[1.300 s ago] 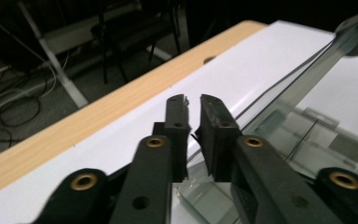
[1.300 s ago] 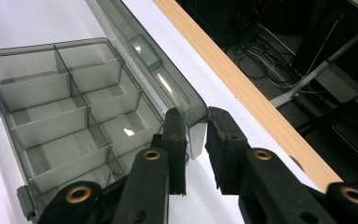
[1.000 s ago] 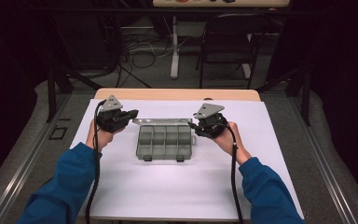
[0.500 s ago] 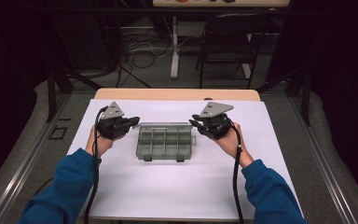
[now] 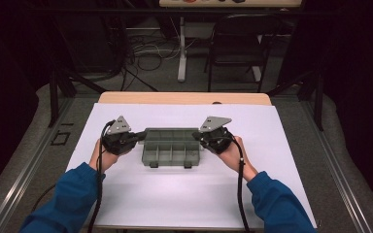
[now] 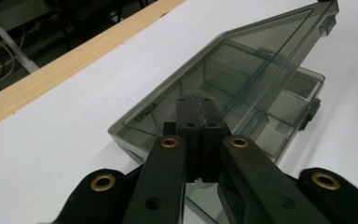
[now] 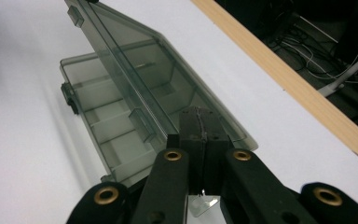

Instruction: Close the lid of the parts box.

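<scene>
With the smoky compartment box [image 5: 169, 147] lying lengthwise on the white counter [image 5: 272, 160], the left tool [image 5: 137, 138] and right tool [image 5: 200, 138] stand at its two short ends, each pinched shut on the half-raised lid [image 6: 242, 65].

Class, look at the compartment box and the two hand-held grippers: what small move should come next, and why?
Probably swing the lid down toward the tray. It stands half raised over empty compartments, and the left hand-held gripper and right hand-held gripper each sit shut at one end of the box, seemingly pinching the lid's edge, so lowering together should keep it level.
</scene>
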`<state>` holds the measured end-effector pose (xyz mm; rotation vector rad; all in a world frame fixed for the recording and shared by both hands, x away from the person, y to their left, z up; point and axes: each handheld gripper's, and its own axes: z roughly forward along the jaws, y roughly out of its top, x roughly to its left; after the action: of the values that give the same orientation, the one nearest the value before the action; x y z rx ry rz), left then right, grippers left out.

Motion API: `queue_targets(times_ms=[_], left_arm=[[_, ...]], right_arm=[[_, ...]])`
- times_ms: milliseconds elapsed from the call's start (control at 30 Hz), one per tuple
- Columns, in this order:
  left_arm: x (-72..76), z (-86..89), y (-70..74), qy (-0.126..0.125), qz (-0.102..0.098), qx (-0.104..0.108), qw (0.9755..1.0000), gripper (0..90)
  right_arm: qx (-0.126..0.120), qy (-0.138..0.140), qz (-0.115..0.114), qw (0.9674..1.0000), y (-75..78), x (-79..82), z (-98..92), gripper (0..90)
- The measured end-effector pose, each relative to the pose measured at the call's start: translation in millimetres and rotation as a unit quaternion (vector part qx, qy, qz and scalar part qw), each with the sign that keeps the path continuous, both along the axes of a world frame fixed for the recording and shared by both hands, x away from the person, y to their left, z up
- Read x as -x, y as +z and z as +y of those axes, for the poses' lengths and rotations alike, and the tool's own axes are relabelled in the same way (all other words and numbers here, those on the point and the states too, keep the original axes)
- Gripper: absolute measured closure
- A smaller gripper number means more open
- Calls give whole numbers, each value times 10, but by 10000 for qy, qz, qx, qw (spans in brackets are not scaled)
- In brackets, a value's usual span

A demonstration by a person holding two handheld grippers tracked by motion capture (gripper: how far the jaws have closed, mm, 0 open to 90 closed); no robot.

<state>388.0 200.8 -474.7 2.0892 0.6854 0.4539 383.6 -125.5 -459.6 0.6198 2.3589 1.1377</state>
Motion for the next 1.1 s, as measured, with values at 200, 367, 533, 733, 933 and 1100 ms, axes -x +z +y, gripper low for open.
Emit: queue_targets(times_ms=[200, 367, 533, 733, 933, 1100], left_arm=[[63, -28, -97, -90, 96, -96, 9999, 900], [86, -40, -192, -129, 177, -143, 9997, 900], [104, -54, -302, -143, 293, -171, 9993, 900], [113, -73, -425, -129, 367, -230, 9990, 900], [118, -80, -501, -119, 382, -284, 9988, 900], [140, -73, -558, -94, 277, -215, 9993, 900]], right_arm=[[109, 58, 123, 9998, -137, 42, 41, 900], [197, 122, 226, 9995, -233, 57, 43, 900], [290, 127, 300, 9990, -343, 74, 54, 900], [374, 127, 363, 9986, -460, 77, 61, 900], [509, 143, 461, 9975, -548, 82, 76, 900], [505, 149, 442, 9976, -585, 85, 76, 900]])
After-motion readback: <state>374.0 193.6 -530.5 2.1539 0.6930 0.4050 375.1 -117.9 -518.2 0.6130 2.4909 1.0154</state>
